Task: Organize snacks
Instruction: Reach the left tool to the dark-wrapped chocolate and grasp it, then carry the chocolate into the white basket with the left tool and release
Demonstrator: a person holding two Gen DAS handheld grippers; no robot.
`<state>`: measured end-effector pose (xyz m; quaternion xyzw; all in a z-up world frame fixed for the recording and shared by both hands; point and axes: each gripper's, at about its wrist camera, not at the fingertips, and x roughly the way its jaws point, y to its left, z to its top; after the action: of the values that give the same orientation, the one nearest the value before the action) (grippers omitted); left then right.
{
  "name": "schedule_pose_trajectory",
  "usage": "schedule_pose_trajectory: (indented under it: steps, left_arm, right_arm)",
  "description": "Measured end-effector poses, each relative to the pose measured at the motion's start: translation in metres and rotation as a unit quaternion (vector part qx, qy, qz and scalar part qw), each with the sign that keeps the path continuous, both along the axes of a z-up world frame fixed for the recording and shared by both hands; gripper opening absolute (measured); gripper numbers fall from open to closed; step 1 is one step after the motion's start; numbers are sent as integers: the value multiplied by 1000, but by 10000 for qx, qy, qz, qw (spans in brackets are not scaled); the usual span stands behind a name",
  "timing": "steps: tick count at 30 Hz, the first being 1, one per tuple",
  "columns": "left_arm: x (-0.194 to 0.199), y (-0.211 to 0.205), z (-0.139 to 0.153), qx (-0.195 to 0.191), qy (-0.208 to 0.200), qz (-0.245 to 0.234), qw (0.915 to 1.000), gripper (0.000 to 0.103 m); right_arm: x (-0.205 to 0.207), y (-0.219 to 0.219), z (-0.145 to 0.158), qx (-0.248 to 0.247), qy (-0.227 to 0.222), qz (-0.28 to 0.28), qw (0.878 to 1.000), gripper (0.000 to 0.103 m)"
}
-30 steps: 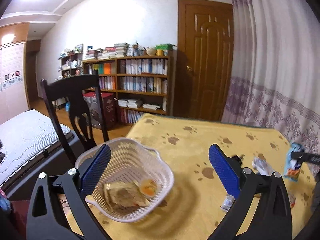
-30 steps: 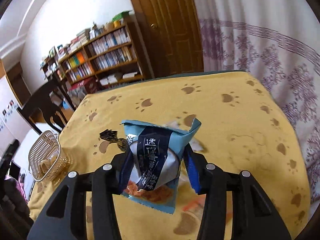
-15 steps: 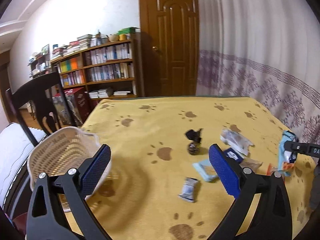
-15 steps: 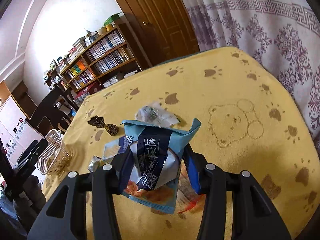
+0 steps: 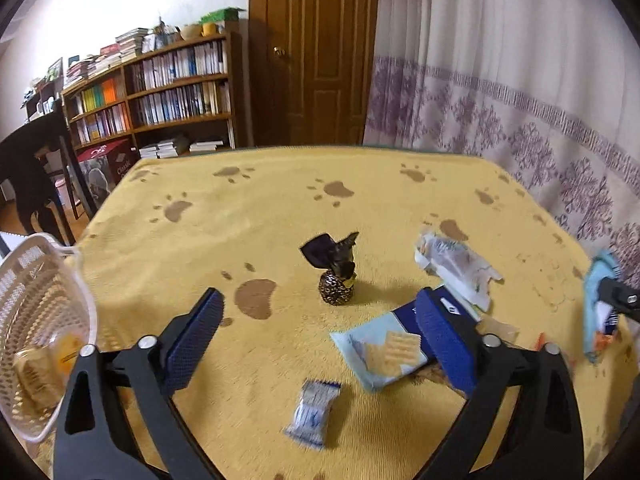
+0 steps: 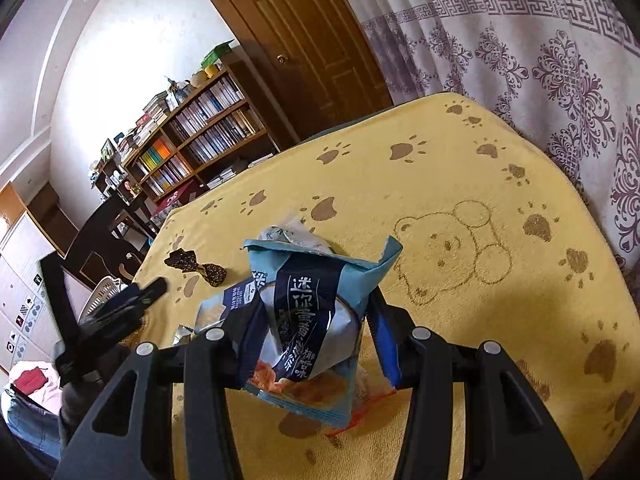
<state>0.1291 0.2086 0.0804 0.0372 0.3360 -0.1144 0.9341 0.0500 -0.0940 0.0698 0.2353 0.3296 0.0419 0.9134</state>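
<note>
Yellow, paw-printed cloth covers the table (image 5: 280, 208), and loose snacks lie scattered over its near half. The right gripper (image 6: 316, 328) is clenched on a blue snack bag (image 6: 312, 312), which stands upright between its jaws, lifted clear of the cloth. The left gripper (image 5: 316, 336) is spread wide with nothing between its pads, hanging over a pale cracker packet (image 5: 380, 354) and a small silver-and-blue sachet (image 5: 314, 412). A dark foil-wrapped chocolate (image 5: 336, 280) sits just beyond, and a crumpled white wrapper (image 5: 452, 264) lies to its right. The white lattice basket (image 5: 36, 320) stands at the table's left edge, already holding a few packets, well apart from the bag.

Judging by the layout, the bag has to cross most of the table to reach the basket, and the risks lie along that path. The pinch appears to sit low on a puffy, slick film, so the bag could slip or swing free if the carry is hurried. The left gripper stands between the bag and the basket, so the two tools could collide. The basket sits close to the table edge; a nudge on its rim, or a drop from too high, could tip it or bounce the bag off to the floor.
</note>
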Motion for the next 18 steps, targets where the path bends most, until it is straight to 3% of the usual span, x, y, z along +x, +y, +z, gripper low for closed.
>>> schedule_pose_trajectory:
  steps: [7,10,14,18]
  left_arm:
    - [42,-22,-33,247,411,-39,9988,71]
    - [60,-27,-43,331,542,24,9980,55]
    - [76,-26,-52,168,724,10,9972,30]
    - [81,-23,-54,-22,789,-28,9969,28]
  right_arm:
    - [-2,-5,4,28,-85,-16,10000,48]
    - [-2,-7,4,32,-103,-39,9999,48]
    - [1,-8,1,59,-48,-56,10000,48]
    - [3,-7,-3,67,-3,-60,10000,48]
